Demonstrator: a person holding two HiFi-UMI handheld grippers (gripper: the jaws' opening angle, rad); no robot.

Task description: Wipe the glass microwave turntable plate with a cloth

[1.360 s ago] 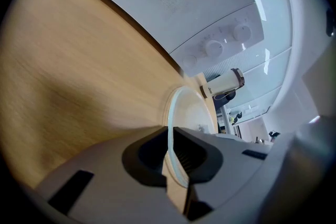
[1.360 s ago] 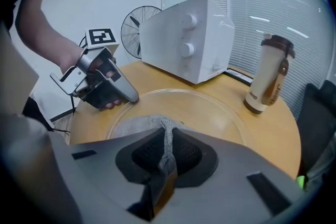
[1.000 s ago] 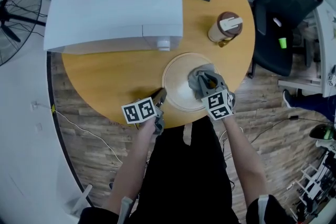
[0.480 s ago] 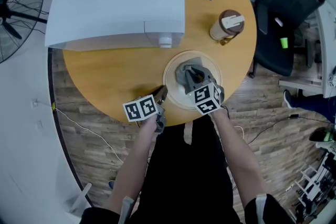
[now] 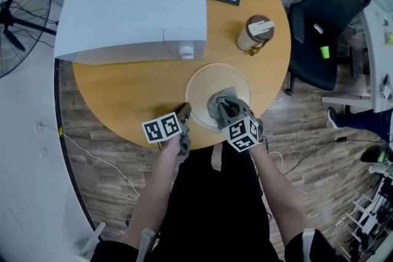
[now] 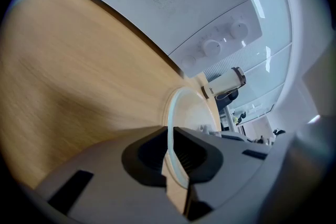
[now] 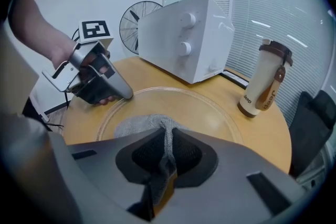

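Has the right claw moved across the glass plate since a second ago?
Yes. The right claw, gripping the grey cloth, slid from the round glass plate's right side toward its near edge.

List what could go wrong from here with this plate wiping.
1. The left gripper clamps only the thin rim of the round clear glass turntable plate. A hard push might twist it loose or chip it.
2. The plate lies close to the near edge of the round wooden table. If it slips, it could slide off.
3. The right gripper pinches just a fold of the grey cloth, which may pull free.
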